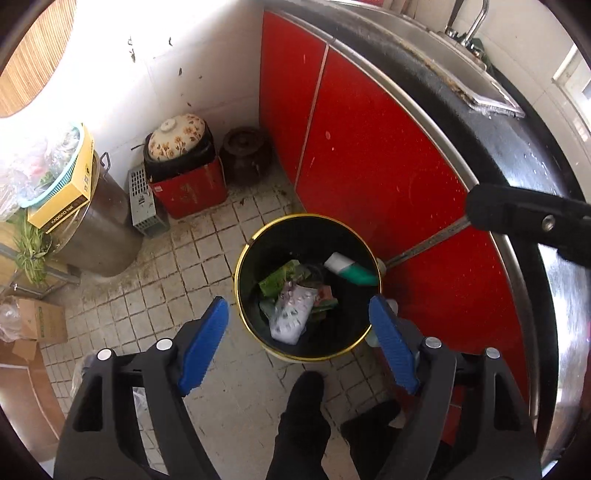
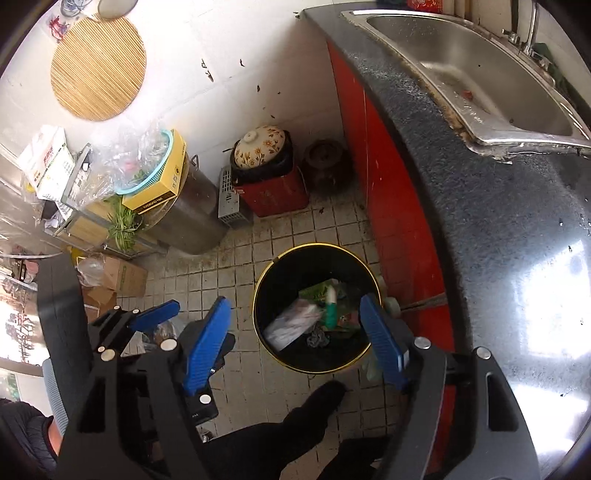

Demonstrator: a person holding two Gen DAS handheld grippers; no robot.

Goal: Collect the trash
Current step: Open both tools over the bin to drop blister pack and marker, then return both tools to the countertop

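I get strong daylight from my left — the white wall (image 1: 110, 55) blows out to pure white in the left wrist view, and the plastic bag (image 1: 33, 162) there loses all detail. The counter (image 2: 517, 258) throws a hard window glare near its right edge. Inside the bin (image 2: 317, 299) it is dim, and the green and white bottle (image 2: 330, 302) smears with motion blur. Both fisheyes bend the counter's edge into an arc — corners go black.

Tap (image 2: 532, 22) cut off, perhaps steel
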